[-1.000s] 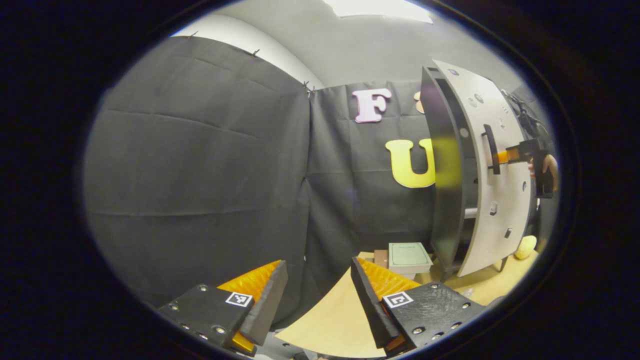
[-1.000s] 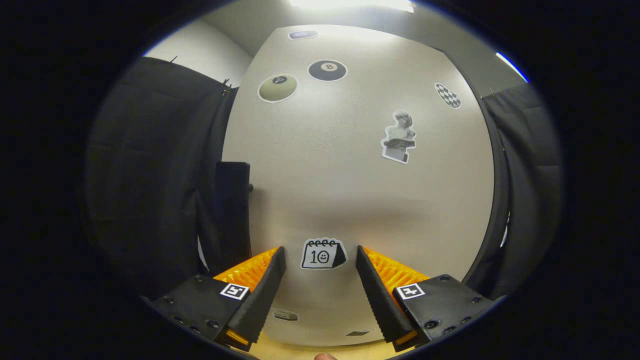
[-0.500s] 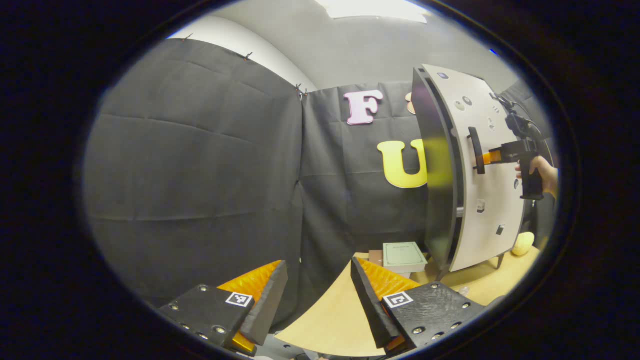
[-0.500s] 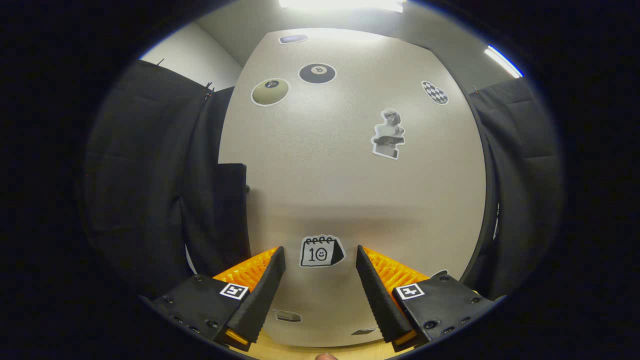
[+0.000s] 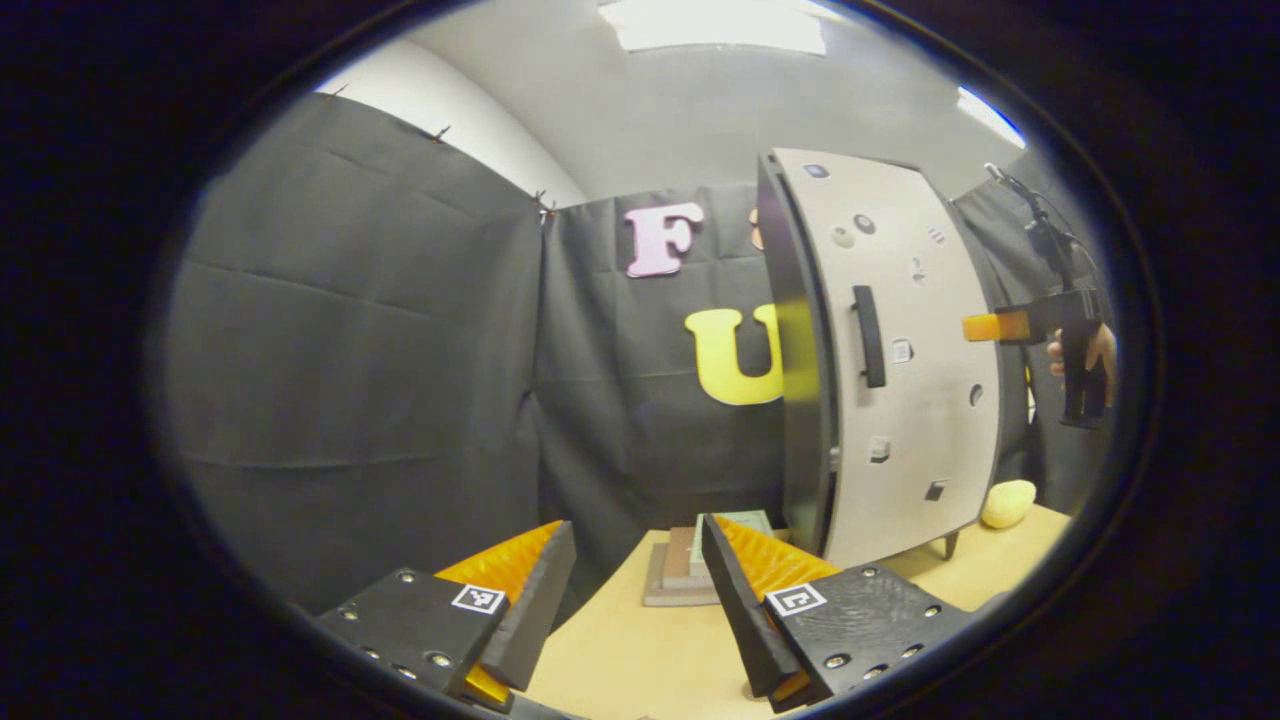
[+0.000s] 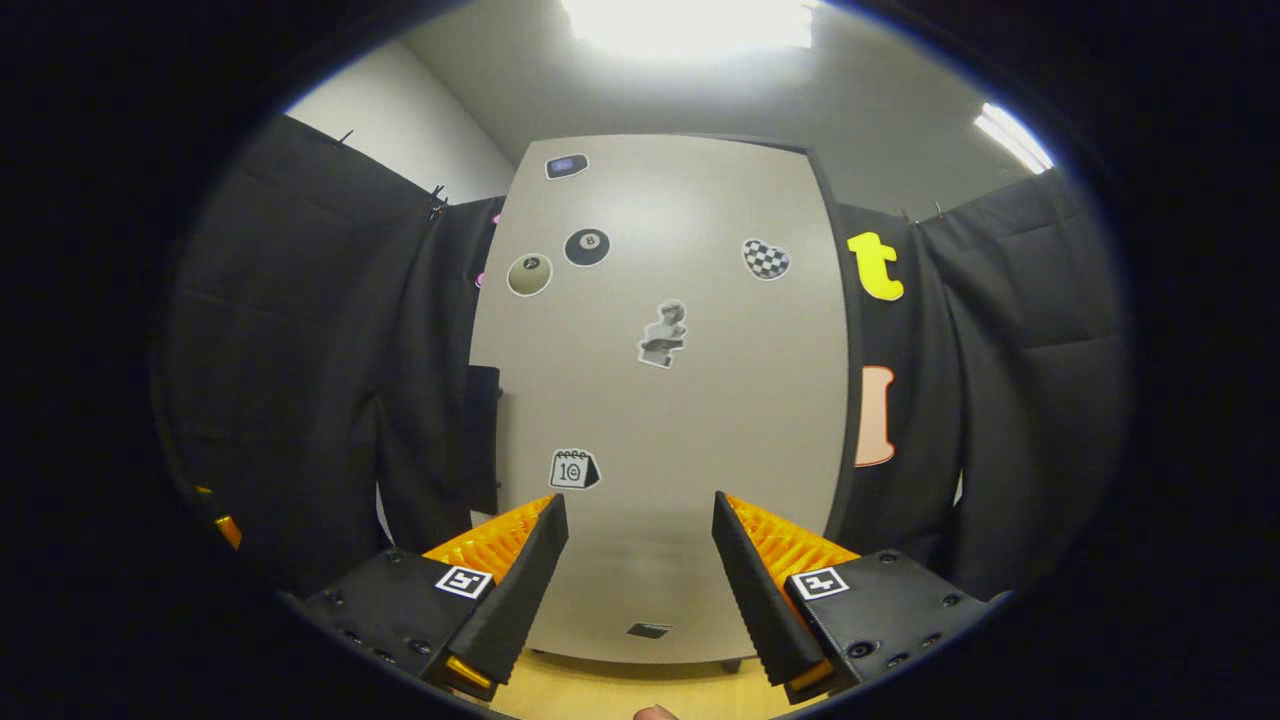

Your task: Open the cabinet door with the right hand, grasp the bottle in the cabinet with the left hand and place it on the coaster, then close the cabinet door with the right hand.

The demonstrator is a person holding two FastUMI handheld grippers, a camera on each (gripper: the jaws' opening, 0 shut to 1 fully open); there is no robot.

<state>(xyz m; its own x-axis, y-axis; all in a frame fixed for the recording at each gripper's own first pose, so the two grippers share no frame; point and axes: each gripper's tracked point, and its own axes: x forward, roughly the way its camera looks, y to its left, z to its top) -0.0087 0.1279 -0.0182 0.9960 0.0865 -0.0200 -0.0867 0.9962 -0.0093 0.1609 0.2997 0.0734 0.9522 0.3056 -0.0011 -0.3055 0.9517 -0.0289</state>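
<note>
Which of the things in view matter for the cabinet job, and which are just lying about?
For the job:
- cabinet door, shut
- door handle
- right gripper, open, held off the door
- left gripper, open, empty

Lying about:
- stack of books on the table
- yellow lump beside the cabinet
- stickers on the door

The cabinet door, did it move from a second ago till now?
Yes. The cabinet door swung from ajar to shut against the cabinet. The right gripper, which was at the handle, backed off and now hangs apart from it. The left gripper stayed over the table, jaws open and empty.
</note>
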